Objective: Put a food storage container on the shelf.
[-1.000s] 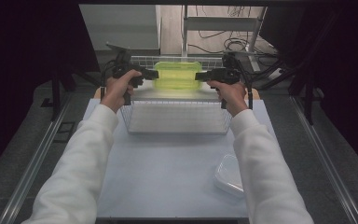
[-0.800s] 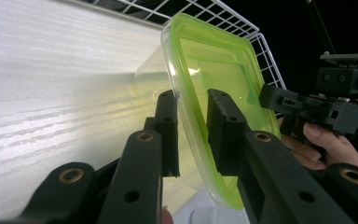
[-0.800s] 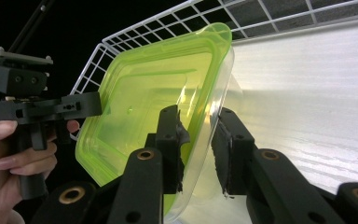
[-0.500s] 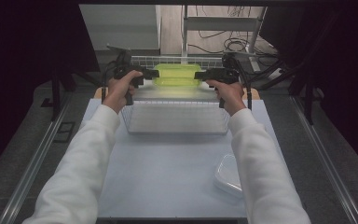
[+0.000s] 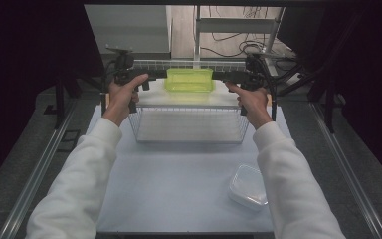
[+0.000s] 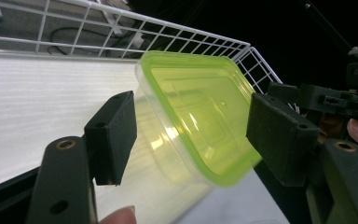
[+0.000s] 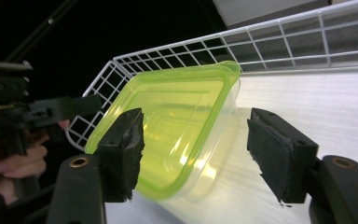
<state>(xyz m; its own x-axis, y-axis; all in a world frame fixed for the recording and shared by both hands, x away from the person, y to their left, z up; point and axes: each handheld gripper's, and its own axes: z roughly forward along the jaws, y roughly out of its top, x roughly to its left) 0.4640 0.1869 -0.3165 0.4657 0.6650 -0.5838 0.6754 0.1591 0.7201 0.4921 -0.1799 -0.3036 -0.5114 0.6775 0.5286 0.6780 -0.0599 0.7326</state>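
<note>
Table (image 5: 179, 199): a pale sheet is laid over it; broad bare room is left on the near half, between the two sleeves.
Basket (image 5: 189, 124): a white wire basket is set at the far middle of the table, its near wall facing the person; its rim is seen as a grid behind the box in both gripper views (image 6: 121, 28) (image 7: 279, 32).
Box (image 5: 189, 79): a clear box with a green lid is seen over the far part of the basket, between the two grippers; in the gripper views it is tilted, lid edge raised (image 6: 200, 112) (image 7: 177, 121). Whether it rests on the white floor or is lifted cannot be told.
Tub (image 5: 248, 186): a clear lidded tub is left at the near right of the table, just beside the right sleeve and well apart from the basket.
Left gripper (image 5: 151, 77): held at the box's left end; in its own view (image 6: 191, 135) the jaws are spread, with the box's end between them and a gap seen at each pad.
Right gripper (image 5: 229, 75): held at the box's right end; in its own view (image 7: 196, 154) the jaws are spread, with the left pad close to the lid edge and the right pad well clear.
</note>
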